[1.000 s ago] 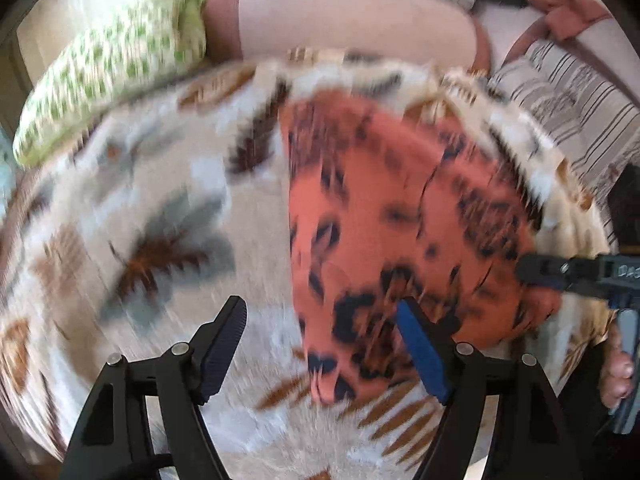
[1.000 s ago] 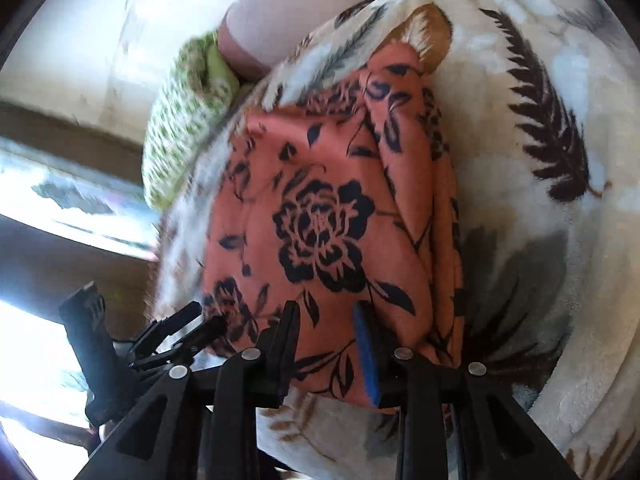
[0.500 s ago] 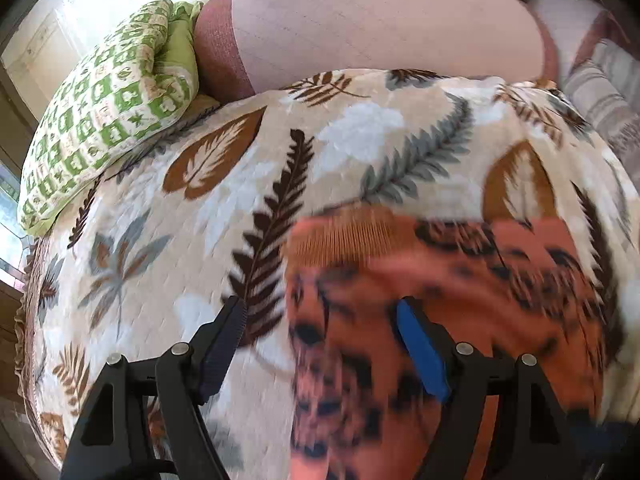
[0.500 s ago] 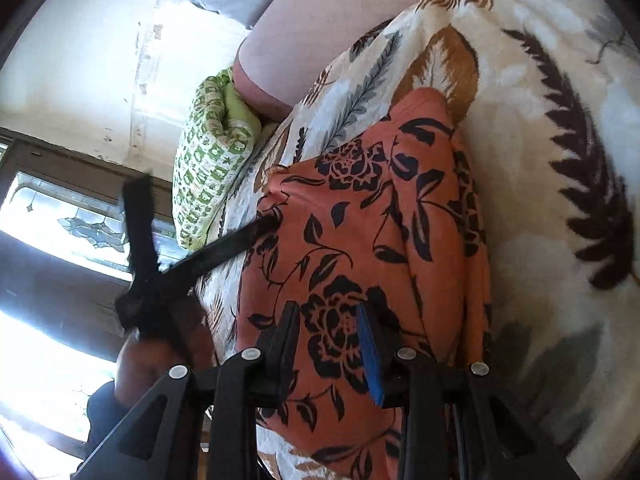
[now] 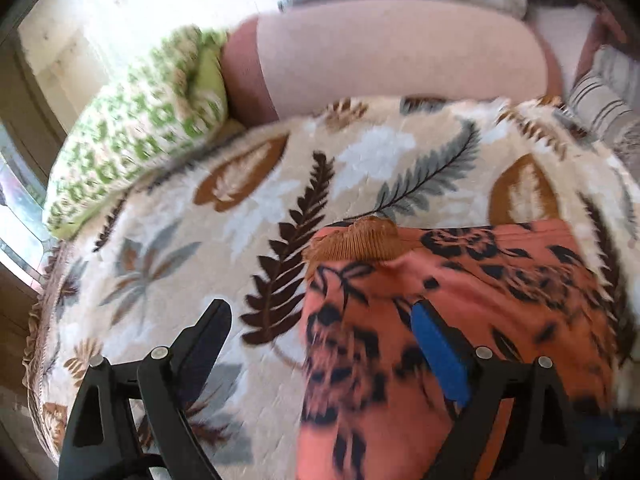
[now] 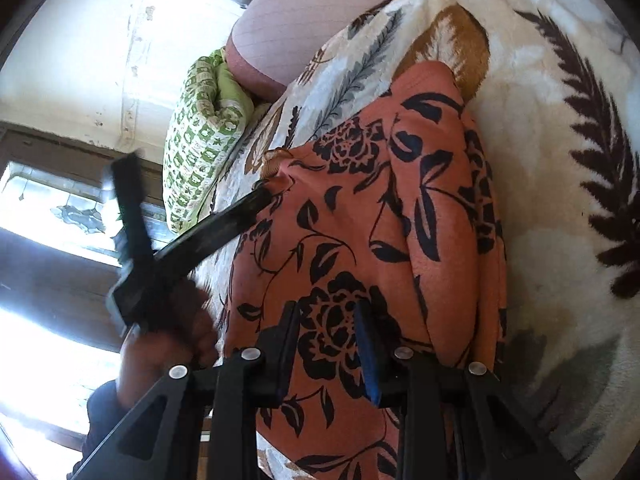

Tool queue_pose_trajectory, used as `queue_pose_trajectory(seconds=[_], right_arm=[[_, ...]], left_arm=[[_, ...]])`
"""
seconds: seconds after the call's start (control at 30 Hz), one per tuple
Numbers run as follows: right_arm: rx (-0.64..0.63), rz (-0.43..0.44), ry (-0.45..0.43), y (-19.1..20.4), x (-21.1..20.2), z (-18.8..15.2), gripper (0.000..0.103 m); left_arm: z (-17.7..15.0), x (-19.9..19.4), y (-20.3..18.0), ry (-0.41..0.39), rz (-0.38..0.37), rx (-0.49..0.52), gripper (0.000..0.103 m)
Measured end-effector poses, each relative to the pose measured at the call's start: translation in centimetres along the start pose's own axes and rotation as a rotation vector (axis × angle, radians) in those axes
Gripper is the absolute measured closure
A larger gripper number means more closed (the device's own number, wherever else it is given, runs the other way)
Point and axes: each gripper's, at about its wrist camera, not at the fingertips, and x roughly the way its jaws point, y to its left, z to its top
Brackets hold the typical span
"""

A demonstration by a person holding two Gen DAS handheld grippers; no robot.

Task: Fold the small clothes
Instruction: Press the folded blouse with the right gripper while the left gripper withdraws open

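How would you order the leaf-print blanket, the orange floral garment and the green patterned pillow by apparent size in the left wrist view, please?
1. leaf-print blanket, largest.
2. orange floral garment; nearness to the camera enlarges it.
3. green patterned pillow, smallest, though farther away.

left tongs (image 5: 320, 344) have swung over the orange floral garment (image 5: 460, 320), jaws spread.

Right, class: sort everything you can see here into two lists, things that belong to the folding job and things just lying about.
Part of the job:
orange garment
left gripper
right gripper

Just lying about:
leaf blanket, under the garment
green pillow
pink bolster
striped cloth
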Motion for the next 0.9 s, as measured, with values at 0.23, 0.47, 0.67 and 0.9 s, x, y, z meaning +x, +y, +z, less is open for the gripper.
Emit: queue_pose_trajectory(seconds=[0.23, 0.47, 0.67, 0.9], right_arm=[[-0.078, 0.016, -0.022, 2.4, -0.9, -1.3, 0.07], [-0.166, 0.006, 0.0, 4.6, -0.2, -3.1, 0.07], [-0.105, -0.045, 0.078, 2.7, 1.9, -2.9, 0.071], [-0.14, -0.036, 0.06, 3.3, 1.0, -3.0, 0.071]], left_arm=[[-3.0, -7.2, 1.6, -0.155, 0.021, 0.007, 0.011], [-4.7, -10.0, 2.9, -0.196, 0.029, -0.025, 0.011], [-5.0, -10.6, 3.3, -0.2, 0.035, -0.039, 0.011], [-5.3, -10.3, 3.4, -0.193, 0.044, -0.043, 0.011]])
